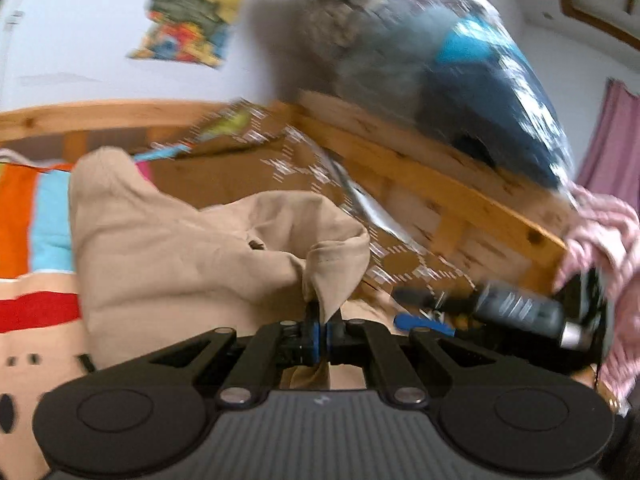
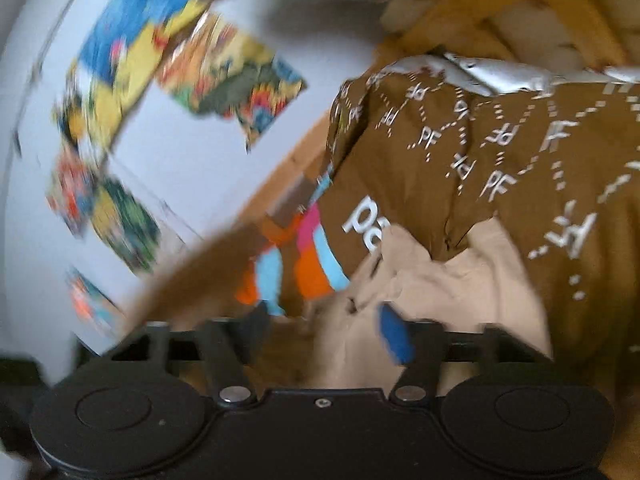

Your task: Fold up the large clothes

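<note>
Left wrist view, left to right: a striped cover (image 1: 24, 224) in orange, light blue and red lies far to the left of the left claw (image 1: 320, 336); next to it the beige garment (image 1: 180, 248) rises in a soft heap ahead of the claw, one hemmed corner drooping straight down into it. The left claw is drawn narrow, its blue-padded fingers (image 1: 316, 338) pinched on that corner. Beyond the garment spreads a brown bedspread (image 1: 248, 172) with white print, backed by a wooden bed rail (image 1: 440, 188). A poster (image 1: 188, 8) hangs on the wall above and to the left. Above right sits a blurred blue-and-grey bundle (image 1: 460, 64); to the right of the claw appears the other gripper (image 1: 520, 312), dark and blurred, with a pink-striped sleeve (image 1: 608, 240) behind it. Right wrist view, left to right: colourful posters (image 2: 132, 92) on the wall up and left of the right claw (image 2: 324, 328); the striped cover (image 2: 288, 264) just ahead; the beige garment (image 2: 440, 288) bunched across the claw's gap; the brown bedspread (image 2: 480, 148) ahead and right. One blue pad (image 2: 394, 332) shows, the other finger blurred at left; the jaws stand wide, cloth lying between them unpinched.
</note>
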Demonstrator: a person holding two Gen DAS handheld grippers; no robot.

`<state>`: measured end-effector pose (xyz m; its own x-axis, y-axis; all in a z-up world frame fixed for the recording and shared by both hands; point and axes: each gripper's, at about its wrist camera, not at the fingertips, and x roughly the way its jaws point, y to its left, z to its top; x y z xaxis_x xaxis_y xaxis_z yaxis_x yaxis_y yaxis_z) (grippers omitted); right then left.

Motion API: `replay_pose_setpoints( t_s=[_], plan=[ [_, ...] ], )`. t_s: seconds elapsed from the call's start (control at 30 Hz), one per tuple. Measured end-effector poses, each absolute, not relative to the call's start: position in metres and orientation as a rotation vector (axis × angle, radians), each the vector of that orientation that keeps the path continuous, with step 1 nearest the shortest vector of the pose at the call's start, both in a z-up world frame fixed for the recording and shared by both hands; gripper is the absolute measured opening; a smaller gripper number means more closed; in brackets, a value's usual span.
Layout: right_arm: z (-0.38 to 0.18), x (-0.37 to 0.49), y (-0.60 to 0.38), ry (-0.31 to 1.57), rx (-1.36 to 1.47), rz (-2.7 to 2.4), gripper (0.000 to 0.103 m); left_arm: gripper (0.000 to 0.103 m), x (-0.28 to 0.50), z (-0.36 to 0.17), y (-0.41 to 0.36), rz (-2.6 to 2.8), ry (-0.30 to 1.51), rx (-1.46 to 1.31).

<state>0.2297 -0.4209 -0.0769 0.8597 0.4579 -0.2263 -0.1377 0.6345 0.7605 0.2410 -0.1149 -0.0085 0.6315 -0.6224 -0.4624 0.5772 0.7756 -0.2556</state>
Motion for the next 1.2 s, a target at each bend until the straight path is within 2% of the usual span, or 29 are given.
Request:
replay_pose_setpoints(
  t_s=[0.03, 0.23, 0.3, 0.37, 0.47, 0.6, 0.73, 0.83, 1.03, 1.1, 1.2],
  plan=[
    [-0.075, 0.228, -0.429, 0.418, 0.850, 0.373, 0.081, 0.001, 0.241, -0.013, -0.125, -0.710, 0.574, -0.069],
    [-0.085, 0.249, -0.445, 0.489, 0.959, 0.428, 0.079, 0.001, 0.234, -0.043, -0.159, -0.814, 0.643, -0.027],
    [-0.089, 0.258, -0.442, 0.509, 0.923, 0.383, 0.065, 0.001, 0.230, -0.051, -0.167, -0.840, 0.669, -0.027],
    [-0.087, 0.262, -0.440, 0.515, 0.841, 0.313, 0.031, 0.001, 0.228, -0.055, -0.174, -0.856, 0.675, -0.023],
    [-0.074, 0.258, -0.435, 0.467, 0.684, 0.266, 0.013, 0.001, 0.226, -0.056, -0.184, -0.876, 0.669, -0.017],
    [-0.061, 0.253, -0.419, 0.464, 0.358, 0.166, 0.009, 0.000, 0.232, -0.068, -0.204, -0.911, 0.724, 0.020],
    [-0.093, 0.264, -0.419, 0.574, 0.244, 0.100, 0.009, 0.001, 0.243, -0.100, -0.214, -0.906, 0.810, 0.019],
    [-0.108, 0.259, -0.412, 0.561, 0.144, 0.104, 0.010, 0.003, 0.239, -0.102, -0.211, -0.918, 0.797, 0.026],
    [-0.104, 0.257, -0.409, 0.556, 0.109, 0.095, 0.015, 0.032, 0.236, -0.076, -0.186, -1.000, 0.790, -0.118],
    [-0.101, 0.251, -0.408, 0.553, 0.095, 0.083, 0.018, 0.055, 0.232, -0.062, -0.167, -1.009, 0.762, -0.178],
    [-0.090, 0.239, -0.408, 0.549, 0.070, 0.056, 0.029, 0.075, 0.227, -0.042, -0.134, -0.955, 0.705, -0.224]
  ],
)
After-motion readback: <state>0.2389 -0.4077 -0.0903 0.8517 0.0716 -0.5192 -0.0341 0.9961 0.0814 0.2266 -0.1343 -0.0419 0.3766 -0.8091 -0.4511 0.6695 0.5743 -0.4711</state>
